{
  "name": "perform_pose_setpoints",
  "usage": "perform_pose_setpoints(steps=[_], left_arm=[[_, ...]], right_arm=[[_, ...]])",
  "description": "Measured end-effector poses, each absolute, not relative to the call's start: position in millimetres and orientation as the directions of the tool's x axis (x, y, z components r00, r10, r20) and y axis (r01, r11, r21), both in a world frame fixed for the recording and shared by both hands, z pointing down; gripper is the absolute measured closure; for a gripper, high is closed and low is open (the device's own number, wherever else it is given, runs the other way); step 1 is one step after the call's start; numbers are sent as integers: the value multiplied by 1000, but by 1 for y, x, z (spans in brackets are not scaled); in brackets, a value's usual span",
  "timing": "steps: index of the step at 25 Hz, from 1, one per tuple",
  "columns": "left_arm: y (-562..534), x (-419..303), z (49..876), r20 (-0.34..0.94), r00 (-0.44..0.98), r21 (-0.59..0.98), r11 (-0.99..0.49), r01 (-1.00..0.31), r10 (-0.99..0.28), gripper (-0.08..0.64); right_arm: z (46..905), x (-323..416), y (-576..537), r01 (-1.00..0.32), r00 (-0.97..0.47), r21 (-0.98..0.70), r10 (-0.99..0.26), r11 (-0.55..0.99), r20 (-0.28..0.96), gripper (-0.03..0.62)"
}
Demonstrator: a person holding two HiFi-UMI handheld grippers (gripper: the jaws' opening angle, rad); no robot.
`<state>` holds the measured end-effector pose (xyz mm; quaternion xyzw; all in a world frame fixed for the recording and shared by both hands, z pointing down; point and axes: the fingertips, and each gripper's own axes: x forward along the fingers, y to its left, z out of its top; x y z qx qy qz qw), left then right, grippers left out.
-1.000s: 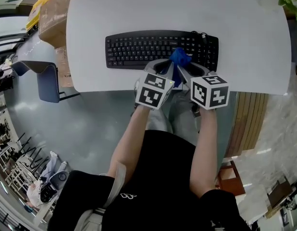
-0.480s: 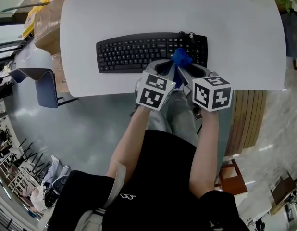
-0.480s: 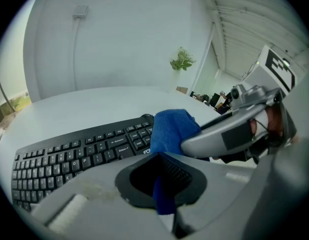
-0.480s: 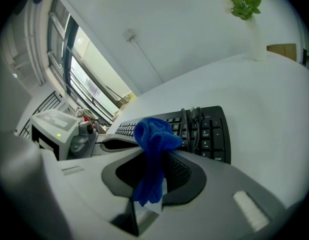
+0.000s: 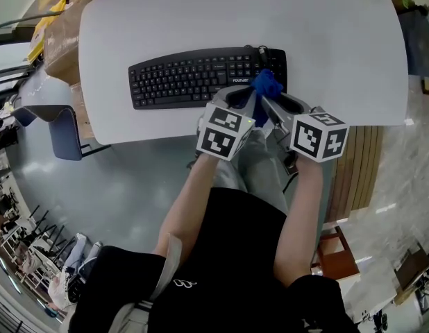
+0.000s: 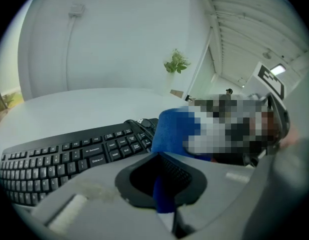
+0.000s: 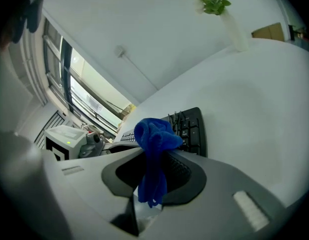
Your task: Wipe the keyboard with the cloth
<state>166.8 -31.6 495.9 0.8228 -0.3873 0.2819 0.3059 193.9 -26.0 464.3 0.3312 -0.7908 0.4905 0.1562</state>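
The person is holding the blue cloth (image 5: 267, 84) bunched between both tools. The left gripper (image 6: 163, 191) is clenching its jaws on a thin strip of it, and the right gripper (image 7: 147, 181) is clamping its jaws on another fold, with the wad sticking out beyond them. The cloth is sitting at the near right end of the black keyboard (image 5: 194, 78), which is lying across the white table (image 5: 200, 19); whether it is touching the keys is unclear. Wiping appears to be just beginning at that right end. The next move is probably calling for pressing the wad onto the keys and sweeping left along the rows with both grips tight.
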Motion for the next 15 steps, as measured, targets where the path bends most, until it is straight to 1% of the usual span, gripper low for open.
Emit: perform_pose_setpoints(steps=[7, 15], left_arm=[[-36, 190, 490, 676, 564, 295, -526, -797, -475, 561], [-37, 203, 487, 665, 568, 303, -520, -799, -485, 561]], right_arm=[[460, 221, -26, -633, -760, -727, -392, 265, 519, 502], [463, 241, -23, -545, -804, -812, -403, 208, 436, 502]])
